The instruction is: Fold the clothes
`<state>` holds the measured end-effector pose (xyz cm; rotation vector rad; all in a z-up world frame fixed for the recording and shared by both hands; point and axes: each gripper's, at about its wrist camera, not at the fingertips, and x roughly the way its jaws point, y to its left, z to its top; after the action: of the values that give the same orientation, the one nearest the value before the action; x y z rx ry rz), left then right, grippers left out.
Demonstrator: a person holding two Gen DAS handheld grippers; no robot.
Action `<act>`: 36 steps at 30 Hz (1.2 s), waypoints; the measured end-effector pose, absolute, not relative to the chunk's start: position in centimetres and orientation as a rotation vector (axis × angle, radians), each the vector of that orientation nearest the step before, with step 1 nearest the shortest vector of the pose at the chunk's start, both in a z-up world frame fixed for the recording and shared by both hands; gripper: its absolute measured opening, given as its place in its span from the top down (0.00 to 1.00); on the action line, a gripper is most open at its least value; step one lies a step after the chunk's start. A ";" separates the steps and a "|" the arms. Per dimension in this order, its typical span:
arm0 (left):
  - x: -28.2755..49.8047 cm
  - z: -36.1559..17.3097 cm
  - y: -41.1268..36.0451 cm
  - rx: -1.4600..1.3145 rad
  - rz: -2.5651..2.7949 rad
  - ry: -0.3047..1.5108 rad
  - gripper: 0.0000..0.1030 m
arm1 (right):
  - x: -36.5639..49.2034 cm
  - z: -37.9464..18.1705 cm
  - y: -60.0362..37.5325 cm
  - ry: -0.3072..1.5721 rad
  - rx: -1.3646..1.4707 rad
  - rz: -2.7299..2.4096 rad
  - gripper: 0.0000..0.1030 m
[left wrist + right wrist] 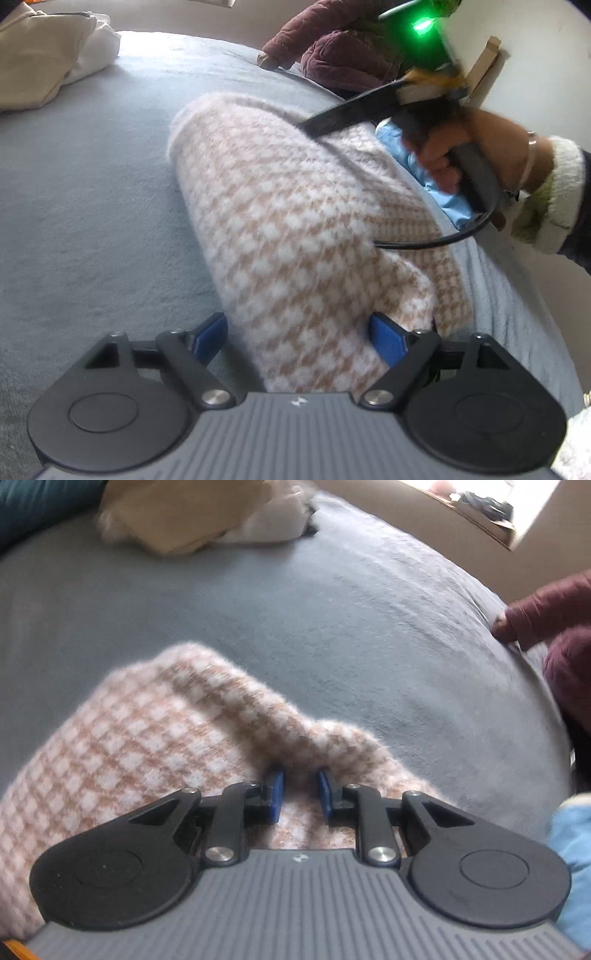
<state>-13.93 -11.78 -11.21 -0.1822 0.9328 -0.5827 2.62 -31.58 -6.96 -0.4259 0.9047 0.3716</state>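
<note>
A fuzzy pink-and-tan houndstooth garment (295, 229) lies folded lengthwise on a grey-blue bed cover (92, 184). My left gripper (299, 338) is open, its blue pads either side of the garment's near end. In the right wrist view the same garment (122, 746) fills the lower left. My right gripper (298, 794) has its pads a narrow gap apart with a ridge of the garment's edge between them. The right gripper's body and the hand holding it show in the left wrist view (436, 118), at the garment's far right side.
A maroon quilted jacket (332, 48) lies at the far edge, also in the right wrist view (554, 627). A beige and white pile (48, 59) sits far left. A light blue garment (436, 177) lies to the right of the houndstooth one. A wall runs along the right.
</note>
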 end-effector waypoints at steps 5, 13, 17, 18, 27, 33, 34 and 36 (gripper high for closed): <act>-15.0 -9.0 -8.3 -0.181 -0.531 0.869 0.18 | -0.3 -1.9 -33.9 0.850 -0.435 0.382 0.82; -13.4 -3.1 -11.1 0.049 -0.600 0.585 0.31 | -8.2 2.9 -34.5 0.809 -0.450 0.616 0.82; -13.4 -5.3 -15.7 0.179 -0.717 0.626 0.53 | -10.0 0.1 -32.8 0.894 -0.520 0.671 0.83; -13.3 -6.6 -16.1 0.199 -0.723 0.653 0.55 | -10.2 -1.5 -32.4 0.923 -0.571 0.646 0.83; -13.1 -7.0 -15.4 0.120 -0.721 0.732 0.59 | -9.5 -5.9 -32.5 0.931 -0.670 0.623 0.83; -15.6 -7.4 -16.7 0.206 -0.838 0.735 0.61 | -11.8 -1.0 -33.1 0.901 -0.699 0.731 0.82; -15.9 -8.5 -17.2 0.244 -0.832 0.749 0.63 | -12.1 -1.3 -32.9 0.913 -0.727 0.760 0.83; -15.9 -9.8 -17.7 0.224 -0.841 0.749 0.63 | -12.1 -4.2 -32.0 0.977 -0.816 0.744 0.83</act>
<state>-15.89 -17.65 -9.77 0.2240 0.7492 -0.8411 -12.05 -32.04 -4.17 -0.8163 0.9773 0.7441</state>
